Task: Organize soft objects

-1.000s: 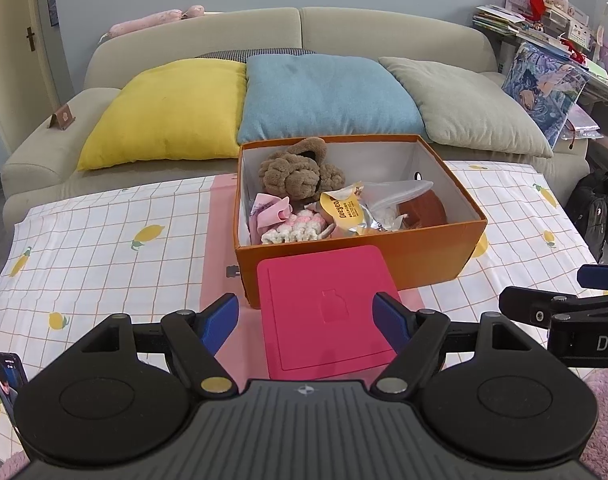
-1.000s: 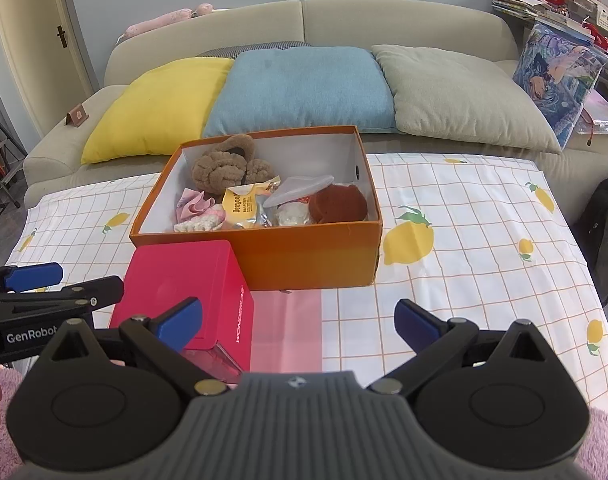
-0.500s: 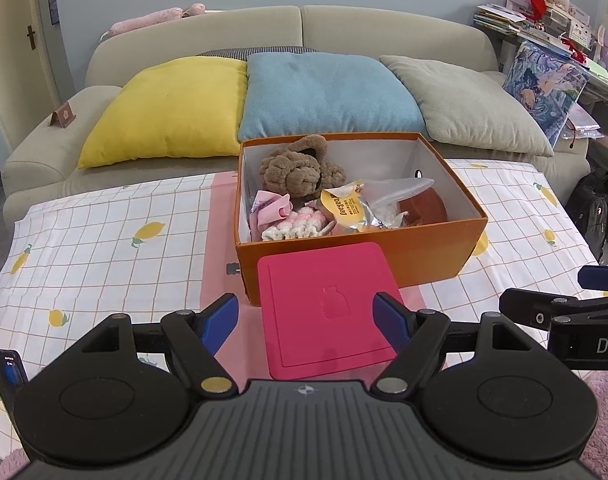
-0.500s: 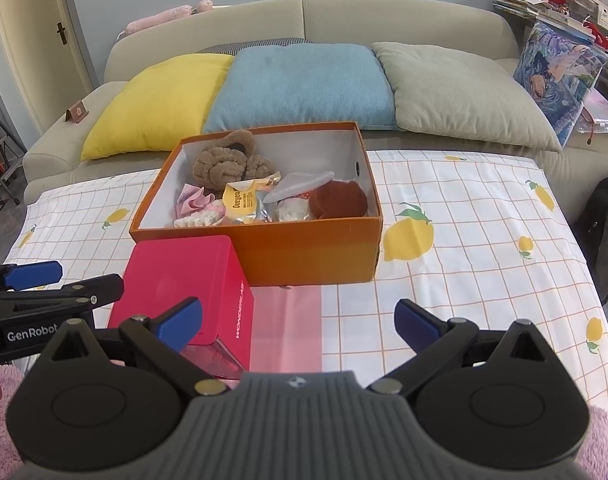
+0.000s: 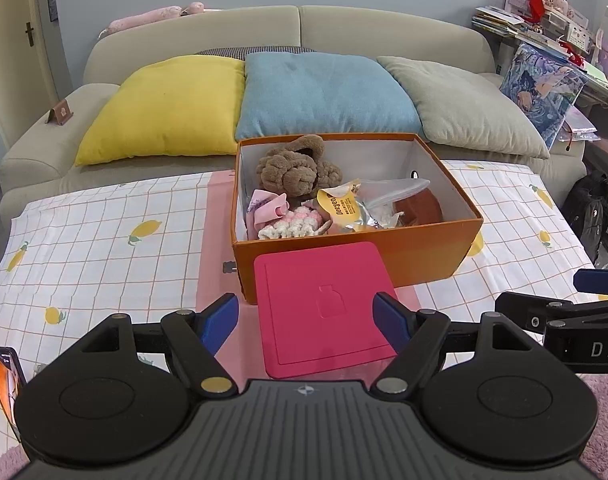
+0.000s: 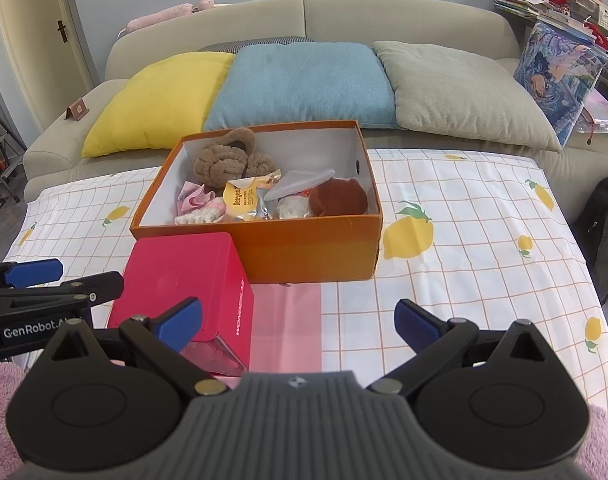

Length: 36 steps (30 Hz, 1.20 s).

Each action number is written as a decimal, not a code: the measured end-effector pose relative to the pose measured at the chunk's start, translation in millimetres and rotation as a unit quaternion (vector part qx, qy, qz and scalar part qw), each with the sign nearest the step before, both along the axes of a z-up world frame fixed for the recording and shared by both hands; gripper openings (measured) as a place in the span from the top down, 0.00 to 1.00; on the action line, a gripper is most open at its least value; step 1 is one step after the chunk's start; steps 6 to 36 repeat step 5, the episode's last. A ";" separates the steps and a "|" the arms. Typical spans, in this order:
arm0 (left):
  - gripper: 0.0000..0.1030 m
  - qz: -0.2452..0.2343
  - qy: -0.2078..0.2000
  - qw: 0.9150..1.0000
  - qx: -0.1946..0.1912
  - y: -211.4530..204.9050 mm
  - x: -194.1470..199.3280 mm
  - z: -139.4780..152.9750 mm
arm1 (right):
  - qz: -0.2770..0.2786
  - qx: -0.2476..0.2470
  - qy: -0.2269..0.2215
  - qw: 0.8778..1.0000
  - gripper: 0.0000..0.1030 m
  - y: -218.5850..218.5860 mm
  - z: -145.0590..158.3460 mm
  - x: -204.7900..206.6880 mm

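Observation:
An open orange box (image 5: 436, 248) (image 6: 312, 248) stands on the lemon-print tablecloth. It holds a brown plush toy (image 5: 296, 168) (image 6: 228, 160), a pink cloth (image 5: 268, 210), a pink-white knitted piece (image 5: 292, 226), a yellow snack packet (image 5: 340, 208) (image 6: 242, 198), a clear bag (image 5: 396, 190) and a rust-brown soft item (image 6: 340, 198). A red box (image 5: 324, 308) (image 6: 184, 280) stands in front of it. My left gripper (image 5: 306, 316) is open above the red box's near edge. My right gripper (image 6: 298, 320) is open and empty, to the right of the red box.
A beige sofa (image 5: 296, 28) behind the table carries yellow (image 5: 164, 108), blue (image 5: 324, 92) and grey (image 5: 464, 108) cushions. A cluttered shelf (image 5: 544, 12) and a dark bag (image 5: 592, 208) stand at the right. A phone (image 5: 4, 376) lies at the left.
Both views have drifted slightly; the boxes sit a little higher in frame. Both grippers stay open and nothing has been taken hold of.

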State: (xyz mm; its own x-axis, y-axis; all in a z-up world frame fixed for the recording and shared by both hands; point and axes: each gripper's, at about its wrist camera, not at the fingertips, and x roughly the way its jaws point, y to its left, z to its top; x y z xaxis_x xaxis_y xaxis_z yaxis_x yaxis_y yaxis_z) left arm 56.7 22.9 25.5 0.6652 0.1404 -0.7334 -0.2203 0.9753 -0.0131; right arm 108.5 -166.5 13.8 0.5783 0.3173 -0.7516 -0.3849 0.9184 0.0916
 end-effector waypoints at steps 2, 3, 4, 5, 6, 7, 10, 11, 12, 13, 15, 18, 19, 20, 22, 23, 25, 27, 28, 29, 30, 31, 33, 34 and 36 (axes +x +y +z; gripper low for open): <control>0.13 0.000 -0.001 1.000 -0.002 -0.5 -0.7 0.3 | 0.000 0.000 0.001 1.000 0.03 -0.4 -0.6 -0.8; 0.13 0.000 -0.001 1.000 -0.002 -0.9 -1.0 0.5 | 0.001 0.000 0.002 1.000 0.03 -1.2 -1.0 -0.9; 0.13 0.001 -0.001 1.000 -0.002 -1.0 -1.3 0.7 | 0.001 0.000 0.002 1.000 0.03 -1.3 -1.2 -1.4; 0.13 0.001 -0.001 1.000 -0.002 -1.1 -1.5 0.8 | 0.001 0.000 0.002 1.000 0.03 -1.6 -1.3 -1.7; 0.13 0.001 -0.001 1.000 -0.002 -1.1 -1.5 0.8 | 0.001 0.000 0.002 1.000 0.03 -1.6 -1.3 -1.7; 0.13 0.001 -0.001 1.000 -0.002 -1.1 -1.5 0.8 | 0.001 0.000 0.002 1.000 0.03 -1.6 -1.3 -1.7; 0.13 0.001 -0.001 1.000 -0.002 -1.1 -1.5 0.8 | 0.001 0.000 0.002 1.000 0.03 -1.6 -1.3 -1.7; 0.13 0.001 -0.001 1.000 -0.002 -1.1 -1.5 0.8 | 0.001 0.000 0.002 1.000 0.03 -1.6 -1.3 -1.7; 0.13 0.001 -0.001 1.000 -0.002 -1.1 -1.5 0.8 | 0.001 0.000 0.002 1.000 0.03 -1.6 -1.3 -1.7; 0.13 0.001 -0.001 1.000 -0.002 -1.1 -1.5 0.8 | 0.001 0.000 0.002 1.000 0.03 -1.6 -1.3 -1.7; 0.13 0.001 -0.001 1.000 -0.002 -1.1 -1.5 0.8 | 0.001 0.000 0.002 1.000 0.03 -1.6 -1.3 -1.7; 0.13 0.001 -0.001 1.000 -0.002 -1.1 -1.5 0.8 | 0.001 0.000 0.002 1.000 0.03 -1.6 -1.3 -1.7; 0.13 0.001 -0.001 1.000 -0.002 -1.1 -1.5 0.8 | 0.001 0.000 0.002 1.000 0.03 -1.6 -1.3 -1.7; 0.13 0.001 -0.001 1.000 -0.002 -1.1 -1.5 0.8 | 0.001 0.000 0.002 1.000 0.03 -1.6 -1.3 -1.7; 0.13 0.001 -0.001 1.000 -0.002 -1.1 -1.5 0.8 | 0.001 0.000 0.002 1.000 0.03 -1.6 -1.3 -1.7; 0.13 0.001 -0.001 1.000 -0.002 -1.1 -1.5 0.8 | 0.001 0.000 0.002 1.000 0.03 -1.6 -1.3 -1.7; 0.13 0.001 -0.001 1.000 -0.002 -1.1 -1.5 0.8 | 0.001 0.000 0.002 1.000 0.03 -1.6 -1.3 -1.7; 0.13 0.001 -0.001 1.000 -0.002 -1.1 -1.5 0.8 | 0.001 0.000 0.002 1.000 0.03 -1.6 -1.3 -1.7; 0.13 0.001 -0.001 1.000 -0.002 -1.1 -1.5 0.8 | 0.001 0.000 0.002 1.000 0.03 -1.6 -1.3 -1.7; 0.13 0.001 -0.001 1.000 -0.002 -1.1 -1.5 0.8 | 0.001 0.000 0.002 1.000 0.03 -1.6 -1.3 -1.7; 0.13 0.001 -0.001 1.000 -0.002 -1.1 -1.5 0.8 | 0.001 0.000 0.002 1.000 0.03 -1.6 -1.3 -1.7; 0.13 0.001 -0.001 1.000 -0.002 -1.1 -1.5 0.8 | 0.001 0.000 0.002 1.000 0.03 -1.6 -1.3 -1.7; 0.13 0.001 -0.001 1.000 -0.002 -1.1 -1.5 0.8 | 0.001 0.000 0.002 1.000 0.03 -1.6 -1.3 -1.7; 0.13 0.001 -0.001 1.000 -0.002 -1.1 -1.5 0.8 | 0.001 0.000 0.002 1.000 0.03 -1.6 -1.3 -1.7; 0.13 0.001 -0.001 1.000 -0.002 -1.1 -1.5 0.8 | 0.001 0.000 0.002 1.000 0.03 -1.6 -1.3 -1.7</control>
